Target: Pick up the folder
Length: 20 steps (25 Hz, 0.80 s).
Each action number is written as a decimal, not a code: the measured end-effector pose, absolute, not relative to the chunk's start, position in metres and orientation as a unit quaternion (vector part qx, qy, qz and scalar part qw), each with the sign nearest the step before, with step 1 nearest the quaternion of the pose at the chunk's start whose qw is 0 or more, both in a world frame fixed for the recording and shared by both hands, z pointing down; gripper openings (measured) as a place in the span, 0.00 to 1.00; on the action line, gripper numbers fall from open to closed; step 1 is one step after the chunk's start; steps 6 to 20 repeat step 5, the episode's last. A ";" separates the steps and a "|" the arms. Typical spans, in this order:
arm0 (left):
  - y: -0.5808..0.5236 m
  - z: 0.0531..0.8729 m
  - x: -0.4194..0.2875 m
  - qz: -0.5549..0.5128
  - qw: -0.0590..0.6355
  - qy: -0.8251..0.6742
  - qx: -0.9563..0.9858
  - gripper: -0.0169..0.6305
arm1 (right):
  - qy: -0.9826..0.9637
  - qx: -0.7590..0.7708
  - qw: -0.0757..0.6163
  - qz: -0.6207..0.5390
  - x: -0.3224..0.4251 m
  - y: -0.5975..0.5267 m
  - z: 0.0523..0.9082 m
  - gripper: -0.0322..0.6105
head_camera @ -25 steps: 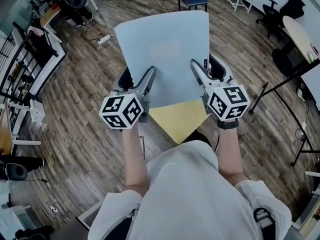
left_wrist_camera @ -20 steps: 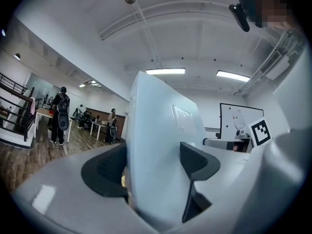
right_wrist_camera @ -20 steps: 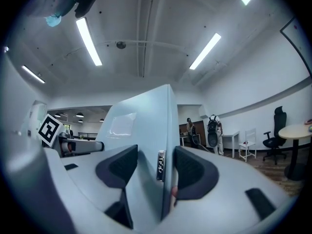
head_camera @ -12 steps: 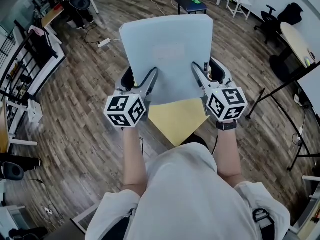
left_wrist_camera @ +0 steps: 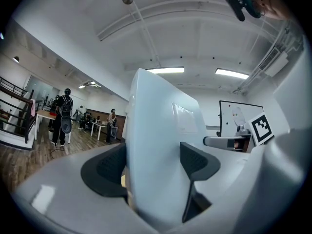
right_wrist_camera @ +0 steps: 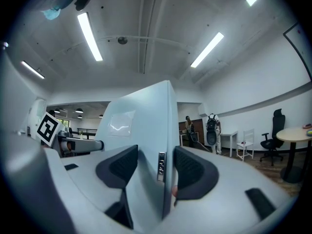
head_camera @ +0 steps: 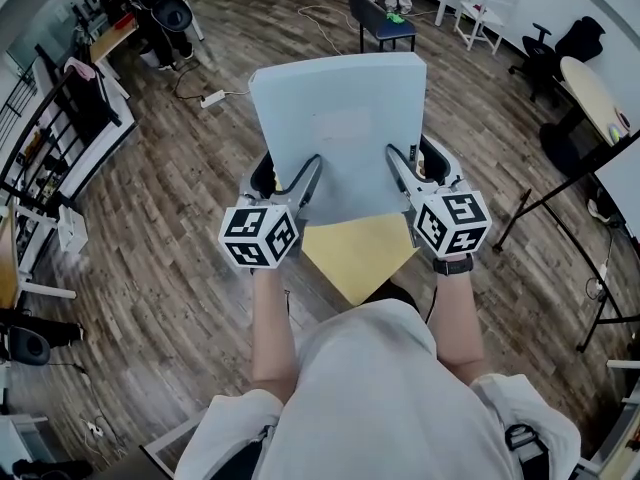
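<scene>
A pale blue-grey folder [head_camera: 340, 118] is up in the air in front of me, carried between both grippers. My left gripper [head_camera: 290, 168] is shut on its left edge and my right gripper [head_camera: 415, 158] is shut on its right edge. In the left gripper view the folder [left_wrist_camera: 156, 121] stands upright between the dark pads of the left gripper [left_wrist_camera: 151, 167]. In the right gripper view the folder's edge [right_wrist_camera: 141, 126], with a small metal fitting, sits between the pads of the right gripper [right_wrist_camera: 156, 169]. The folder's underside is hidden.
A yellow tabletop [head_camera: 360, 253] lies just under the folder, close to my body. Wooden floor surrounds it. A dark bench [head_camera: 380, 8] and a white chair [head_camera: 485, 8] stand ahead, a round table [head_camera: 600, 78] at right, shelving [head_camera: 60, 138] at left. People stand far off [left_wrist_camera: 61, 116].
Both grippers keep their hold on the folder and stay where they were. Only the head view has shifted a little.
</scene>
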<state>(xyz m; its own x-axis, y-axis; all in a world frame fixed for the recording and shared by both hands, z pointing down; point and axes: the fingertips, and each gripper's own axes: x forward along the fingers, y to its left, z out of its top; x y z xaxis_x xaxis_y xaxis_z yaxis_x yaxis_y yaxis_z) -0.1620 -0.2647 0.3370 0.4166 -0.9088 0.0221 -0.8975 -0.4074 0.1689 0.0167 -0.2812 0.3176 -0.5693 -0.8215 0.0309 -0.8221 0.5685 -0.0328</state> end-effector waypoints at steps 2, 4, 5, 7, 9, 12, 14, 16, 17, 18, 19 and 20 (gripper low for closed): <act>-0.265 0.340 -0.162 -0.036 0.079 -0.538 0.839 0.57 | -0.885 0.465 0.009 0.022 0.016 -0.281 0.320 0.44; -0.265 0.345 -0.162 -0.035 0.082 -0.537 0.839 0.57 | -0.884 0.466 0.012 0.024 0.017 -0.281 0.325 0.43; -0.265 0.348 -0.161 -0.034 0.084 -0.536 0.839 0.57 | -0.884 0.467 0.014 0.024 0.018 -0.281 0.327 0.44; -0.265 0.348 -0.161 -0.034 0.084 -0.536 0.839 0.57 | -0.884 0.467 0.014 0.024 0.018 -0.281 0.327 0.44; -0.265 0.348 -0.161 -0.034 0.084 -0.536 0.839 0.57 | -0.884 0.467 0.014 0.024 0.018 -0.281 0.327 0.44; -0.265 0.348 -0.161 -0.034 0.084 -0.536 0.839 0.57 | -0.884 0.467 0.014 0.024 0.018 -0.281 0.327 0.44; -0.265 0.348 -0.161 -0.034 0.084 -0.536 0.839 0.57 | -0.884 0.467 0.014 0.024 0.018 -0.281 0.327 0.44; -0.265 0.348 -0.161 -0.034 0.084 -0.536 0.839 0.57 | -0.884 0.467 0.014 0.024 0.018 -0.281 0.327 0.44; -0.265 0.348 -0.161 -0.034 0.084 -0.536 0.839 0.57 | -0.884 0.467 0.014 0.024 0.018 -0.281 0.327 0.44; -0.265 0.348 -0.161 -0.034 0.084 -0.536 0.839 0.57 | -0.884 0.467 0.014 0.024 0.018 -0.281 0.327 0.44; -0.265 0.348 -0.161 -0.034 0.084 -0.536 0.839 0.57 | -0.884 0.467 0.014 0.024 0.018 -0.281 0.327 0.44; -0.265 0.348 -0.161 -0.034 0.084 -0.536 0.839 0.57 | -0.884 0.467 0.014 0.024 0.018 -0.281 0.327 0.44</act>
